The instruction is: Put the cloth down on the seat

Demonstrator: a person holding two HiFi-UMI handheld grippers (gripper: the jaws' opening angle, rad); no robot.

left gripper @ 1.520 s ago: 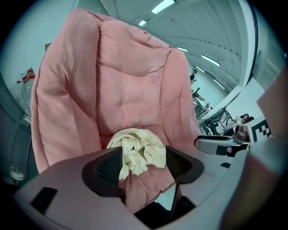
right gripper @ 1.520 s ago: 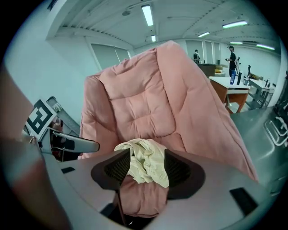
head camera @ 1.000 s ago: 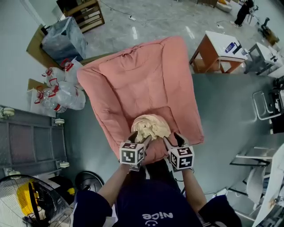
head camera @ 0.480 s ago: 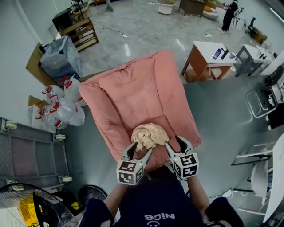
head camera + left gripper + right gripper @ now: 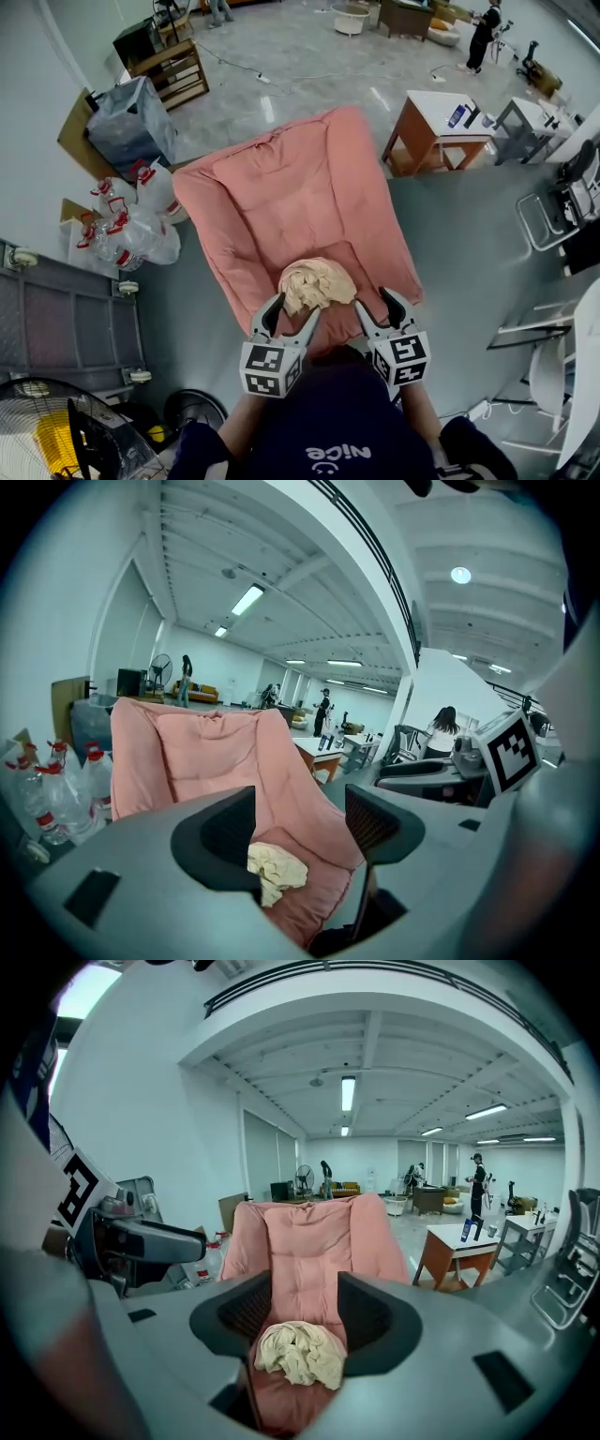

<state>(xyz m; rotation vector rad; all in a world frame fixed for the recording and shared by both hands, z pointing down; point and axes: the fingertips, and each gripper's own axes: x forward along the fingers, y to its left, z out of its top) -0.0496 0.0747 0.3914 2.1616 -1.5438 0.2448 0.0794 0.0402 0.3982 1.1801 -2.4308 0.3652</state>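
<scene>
Grey jaws spread and empty; cream cloth [image 5: 317, 284] lying on the pink seat [image 5: 375, 267].

Left gripper [image 5: 292, 314] and right gripper [image 5: 377, 305] hung with jaws apart, pinching nothing, just short of the seat's front edge. The crumpled cloth sat heaped on the seat, beyond both claws and touching neither, below the chair's padded backrest [image 5: 291, 187]. The put-down looked done, by my reading; the next move would call only for drawing both claws clear of the seat without snagging the cloth. White lettering on the person's dark shirt [image 5: 333, 441], nearest the seat's front edge, read "nice", upside down.
</scene>
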